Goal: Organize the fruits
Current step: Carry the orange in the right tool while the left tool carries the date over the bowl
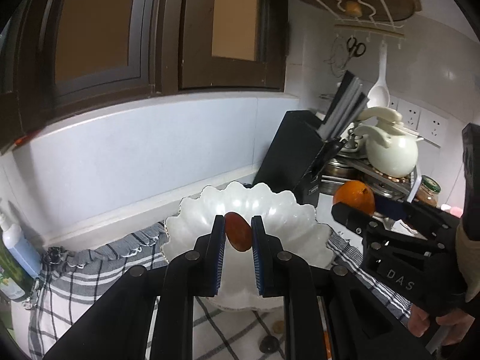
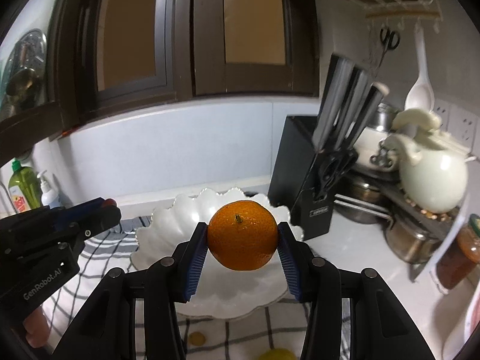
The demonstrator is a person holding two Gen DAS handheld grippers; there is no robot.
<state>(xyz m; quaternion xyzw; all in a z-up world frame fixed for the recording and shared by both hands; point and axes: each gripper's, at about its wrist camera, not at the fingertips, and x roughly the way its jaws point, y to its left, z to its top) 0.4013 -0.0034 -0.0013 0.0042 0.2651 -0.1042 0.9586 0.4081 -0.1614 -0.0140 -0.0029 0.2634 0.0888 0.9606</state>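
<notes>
**Carrying two fruits toward a white bowl**

Pinching a small reddish-brown fruit (image 1: pixel 237 231) between its blue pads, the left gripper (image 1: pixel 238 225) hangs over a scalloped white bowl (image 1: pixel 288 210). The right gripper (image 2: pixel 242 237) clamps an orange (image 2: pixel 242 234) by its sides, also above the bowl, which sits on a checked cloth (image 1: pixel 90 273) near a black knife block (image 1: pixel 297 153).

This looks like the delivery step. Next, each gripper would need lowering into the bowl before its jaws spread, so neither fruit drops hard or rolls out.

Only the right wrist view shows a green bottle (image 2: pixel 22 189) and a yellow fruit (image 2: pixel 276 354) on the cloth; only the left shows the hand (image 1: pixel 441 324) holding the right gripper.
</notes>
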